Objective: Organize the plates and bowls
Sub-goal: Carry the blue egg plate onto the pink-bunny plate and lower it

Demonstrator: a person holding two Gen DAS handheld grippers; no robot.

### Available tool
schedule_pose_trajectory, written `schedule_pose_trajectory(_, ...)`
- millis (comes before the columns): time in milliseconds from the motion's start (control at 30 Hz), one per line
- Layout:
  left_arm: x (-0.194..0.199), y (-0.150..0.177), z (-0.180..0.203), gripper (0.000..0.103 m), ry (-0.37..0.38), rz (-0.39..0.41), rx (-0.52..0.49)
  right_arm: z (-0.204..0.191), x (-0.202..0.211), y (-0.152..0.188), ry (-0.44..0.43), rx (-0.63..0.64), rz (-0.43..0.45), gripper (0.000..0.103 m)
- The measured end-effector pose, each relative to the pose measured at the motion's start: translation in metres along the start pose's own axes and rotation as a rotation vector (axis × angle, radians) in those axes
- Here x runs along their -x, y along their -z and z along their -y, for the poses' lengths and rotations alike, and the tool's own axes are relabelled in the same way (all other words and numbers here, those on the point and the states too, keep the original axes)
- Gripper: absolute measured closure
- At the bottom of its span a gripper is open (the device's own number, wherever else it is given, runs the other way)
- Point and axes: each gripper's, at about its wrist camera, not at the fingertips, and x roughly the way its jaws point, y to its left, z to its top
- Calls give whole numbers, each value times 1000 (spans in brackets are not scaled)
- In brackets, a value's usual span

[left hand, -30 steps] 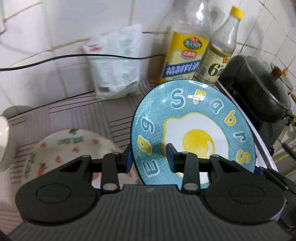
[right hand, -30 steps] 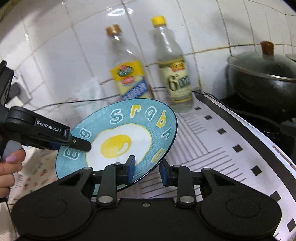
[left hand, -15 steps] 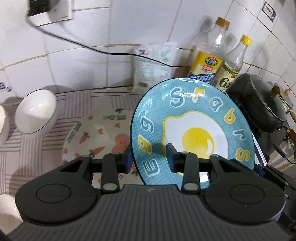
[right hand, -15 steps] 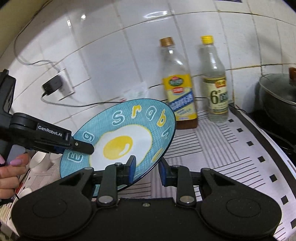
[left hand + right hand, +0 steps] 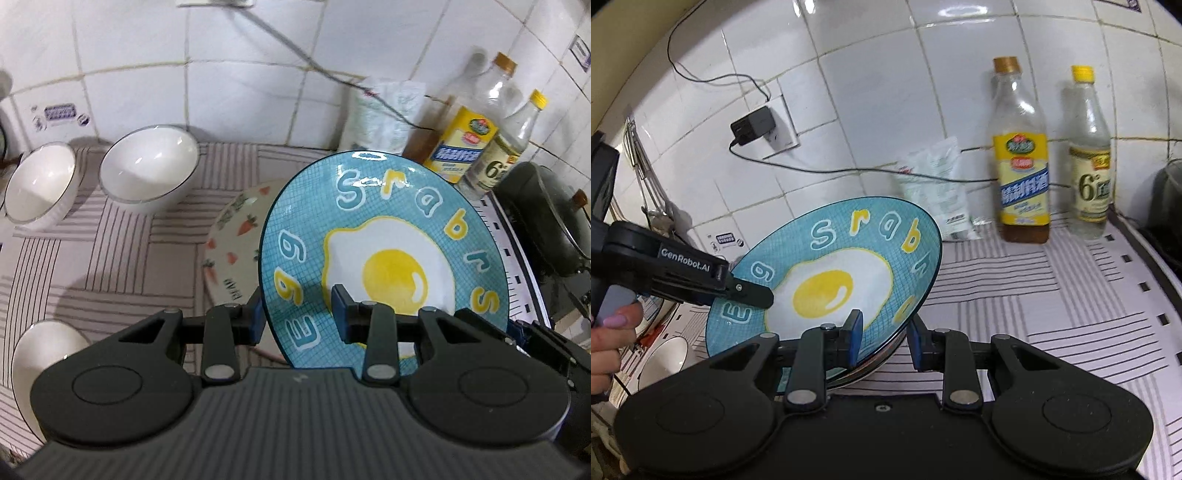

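A blue plate (image 5: 384,258) with a fried-egg picture and letters hangs tilted above the counter, held by both grippers. My left gripper (image 5: 297,317) is shut on its near left rim, one finger on the plate's face and one behind it. My right gripper (image 5: 886,338) is shut on the lower right rim of the same blue plate (image 5: 842,266). The right wrist view also shows the left gripper (image 5: 753,291) clamped on the plate's left edge, with a hand (image 5: 609,332) on its handle. A carrot-patterned plate (image 5: 236,240) lies flat on the counter, partly hidden behind the blue one.
Two white bowls (image 5: 147,170) (image 5: 40,184) stand by the tiled wall and a third (image 5: 37,350) sits near left. A white bag (image 5: 384,118), two bottles (image 5: 1021,177) (image 5: 1089,177) and a dark lidded pot (image 5: 546,221) line the right. A charger with a cable (image 5: 753,125) hangs on the wall.
Both grippers have carried the blue plate leftward along the counter. The white bowls have come into the left wrist view; the bottles and pot have slid to the right.
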Motion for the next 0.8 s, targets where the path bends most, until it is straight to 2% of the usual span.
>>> schedule_pose_trajectory(400, -28, 11, -36, 68, -2, -80, 109, -8, -36, 4, -61, 8, -92, 72)
schedule_pose_trajectory(633, -39, 12, -40, 68, -46, -112, 109, -8, -54, 6, -71, 26, -150, 72)
schedule_pose_trajectory(800, -49, 5, -46, 68, -45, -153, 119, -11, -66, 6, -51, 22, -188, 72)
